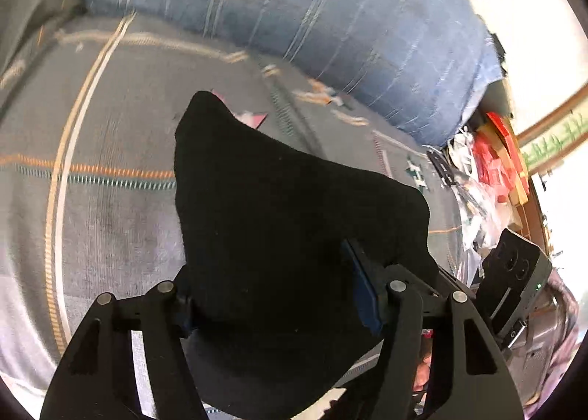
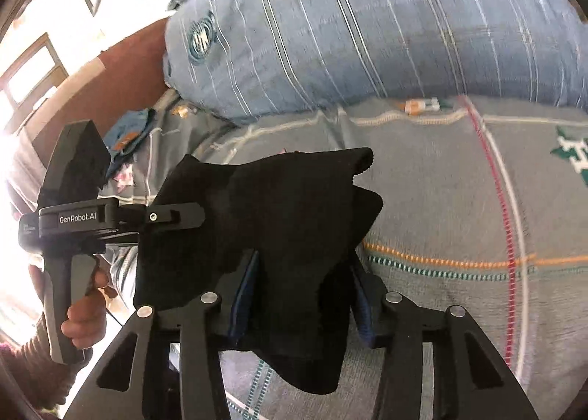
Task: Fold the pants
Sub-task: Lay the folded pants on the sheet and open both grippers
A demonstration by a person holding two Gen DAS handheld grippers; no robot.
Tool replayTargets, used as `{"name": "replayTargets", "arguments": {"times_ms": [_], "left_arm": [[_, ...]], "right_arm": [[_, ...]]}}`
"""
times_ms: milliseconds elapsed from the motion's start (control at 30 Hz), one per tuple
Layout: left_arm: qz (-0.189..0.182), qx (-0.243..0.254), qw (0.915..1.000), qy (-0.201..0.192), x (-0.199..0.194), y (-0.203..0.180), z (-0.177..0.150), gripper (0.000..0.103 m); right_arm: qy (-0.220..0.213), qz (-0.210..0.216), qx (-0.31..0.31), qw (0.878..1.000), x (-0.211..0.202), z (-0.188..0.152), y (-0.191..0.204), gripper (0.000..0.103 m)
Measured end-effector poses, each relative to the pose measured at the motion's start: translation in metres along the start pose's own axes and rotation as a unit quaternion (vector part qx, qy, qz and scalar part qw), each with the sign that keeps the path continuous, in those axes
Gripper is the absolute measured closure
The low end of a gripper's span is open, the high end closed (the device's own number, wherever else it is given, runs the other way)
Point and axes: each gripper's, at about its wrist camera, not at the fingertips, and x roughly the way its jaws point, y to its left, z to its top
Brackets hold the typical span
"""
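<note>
Black pants [image 1: 294, 206] are bunched and raised off the grey patterned bed cover [image 1: 110, 236], filling the centre of both wrist views; a big blue striped pillow [image 2: 367, 22] lies across the top of the frame behind them.

Left gripper [image 1: 279, 306]: jaws partly closed, cloth lying between the blue pads and draping over them. The left pad is hidden by fabric, so firm pinch not confirmed; reads as holding. Right gripper [image 2: 301, 302]: jaws partly closed, a thick wad of cloth between them with a tail hanging below; likely gripped.

Pose: both grippers point forward and downward toward the bed. In the right view, the left gripper sits at mid left, handle held by the person's hand [image 2: 84, 324], close beside the right one.

Step, as judged: shake out and spread the garment. To do it well, keep both pinches tight, draw the hands apart until the edge goes taut, then lay flat on the cover. Risk: thick bunch slips from one side.
</note>
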Motion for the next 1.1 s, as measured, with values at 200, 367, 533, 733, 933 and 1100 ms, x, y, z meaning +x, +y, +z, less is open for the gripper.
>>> {"name": "replayTargets", "arguments": {"times_ms": [200, 367, 533, 733, 933, 1100], "left_arm": [[0.004, 0.026, 0.9997, -0.002, 0.017, -0.025, 0.043, 0.039], [0.027, 0.034, 0.9991, -0.001, 0.05, -0.042, 0.085, 0.039], [0.057, 0.028, 0.998, 0.006, 0.09, -0.04, 0.114, 0.039], [0.119, 0.029, 0.9925, 0.006, 0.137, -0.015, 0.114, 0.019], [0.115, 0.016, 0.9932, 0.007, 0.129, -0.016, 0.113, 0.019], [0.129, 0.034, 0.9908, -0.021, 0.105, -0.034, 0.102, 0.019]], "right_arm": [[-0.023, -0.012, 0.018, 1.0, -0.007, 0.038, -0.025, 0.056], [-0.036, -0.046, 0.017, 0.998, 0.004, 0.077, -0.045, 0.055], [-0.033, -0.065, 0.031, 0.997, 0.031, 0.102, -0.072, 0.055], [0.005, -0.083, 0.071, 0.994, 0.08, 0.09, -0.116, 0.039], [0.016, -0.076, 0.112, 0.991, 0.071, 0.091, -0.128, 0.027], [0.015, -0.143, 0.088, 0.986, 0.042, 0.095, -0.103, 0.015]]}}
